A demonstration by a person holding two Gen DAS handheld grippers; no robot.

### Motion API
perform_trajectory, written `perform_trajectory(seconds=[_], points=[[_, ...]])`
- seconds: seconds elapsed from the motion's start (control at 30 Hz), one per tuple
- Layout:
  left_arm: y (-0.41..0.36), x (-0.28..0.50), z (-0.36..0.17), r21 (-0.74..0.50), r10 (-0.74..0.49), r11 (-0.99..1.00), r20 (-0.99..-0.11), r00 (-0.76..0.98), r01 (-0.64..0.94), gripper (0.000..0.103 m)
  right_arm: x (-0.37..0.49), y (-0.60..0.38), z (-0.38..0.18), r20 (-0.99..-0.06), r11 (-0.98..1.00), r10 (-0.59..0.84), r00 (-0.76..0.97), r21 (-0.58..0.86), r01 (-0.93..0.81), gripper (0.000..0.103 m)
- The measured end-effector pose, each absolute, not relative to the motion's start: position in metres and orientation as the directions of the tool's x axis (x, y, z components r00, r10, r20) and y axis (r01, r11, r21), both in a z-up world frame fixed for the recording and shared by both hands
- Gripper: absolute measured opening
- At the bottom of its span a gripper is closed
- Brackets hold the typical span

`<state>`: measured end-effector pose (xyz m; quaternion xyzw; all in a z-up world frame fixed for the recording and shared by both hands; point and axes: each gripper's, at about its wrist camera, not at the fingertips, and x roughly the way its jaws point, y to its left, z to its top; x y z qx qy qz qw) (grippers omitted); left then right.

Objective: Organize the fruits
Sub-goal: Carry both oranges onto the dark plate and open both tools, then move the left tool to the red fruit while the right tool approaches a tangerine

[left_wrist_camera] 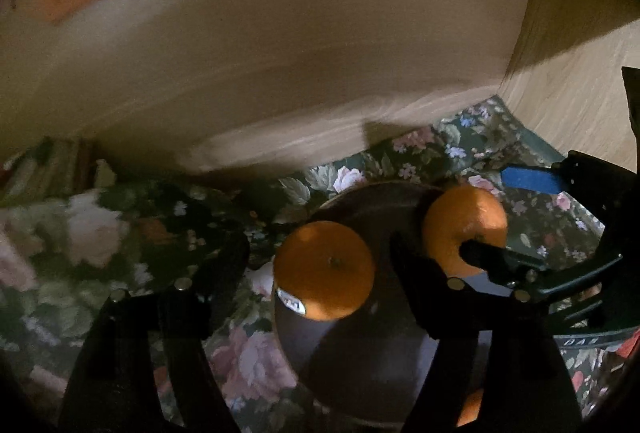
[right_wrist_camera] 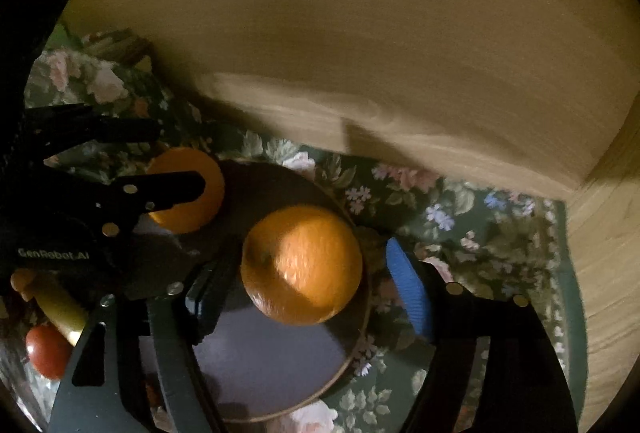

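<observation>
With both oranges on the dark round plate (right_wrist_camera: 280, 385), I see my right gripper (right_wrist_camera: 312, 297) spread wide around the nearer orange (right_wrist_camera: 302, 265), blue pad (right_wrist_camera: 408, 289) just off one side and the dark finger off the other, neither clearly touching. My left gripper (left_wrist_camera: 320, 265) is also open, straddling the stickered orange (left_wrist_camera: 324, 271), which lies straight ahead of it. A tomato (right_wrist_camera: 46, 351) and something yellow sit dim at the edge, too dark to identify.

Wooden wall (left_wrist_camera: 280, 73) motion-blurred, banana (right_wrist_camera: 60, 309) half hidden behind left tool (right_wrist_camera: 172, 161)
</observation>
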<state>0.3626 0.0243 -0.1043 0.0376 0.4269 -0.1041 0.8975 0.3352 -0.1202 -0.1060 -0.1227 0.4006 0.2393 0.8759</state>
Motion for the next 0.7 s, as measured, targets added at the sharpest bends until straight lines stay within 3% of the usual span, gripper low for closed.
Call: perform_trajectory(seconds=[0.37, 0.7], points=[[0.038, 0.275, -0.062, 0.005, -0.142, 0.980, -0.677, 0.722, 0.197, 0.073, 0.273, -0.136, -0.071, -0.686, 0.853, 0.374, 0.624, -0.009, -0.521, 0.079], [0.046, 0.197, -0.078, -0.030, -0.154, 0.983, -0.687, 0.710, 0.183, 0.078, 0.205, -0.147, -0.078, -0.658, 0.852, 0.405, 0.634, 0.020, -0.524, 0.081]])
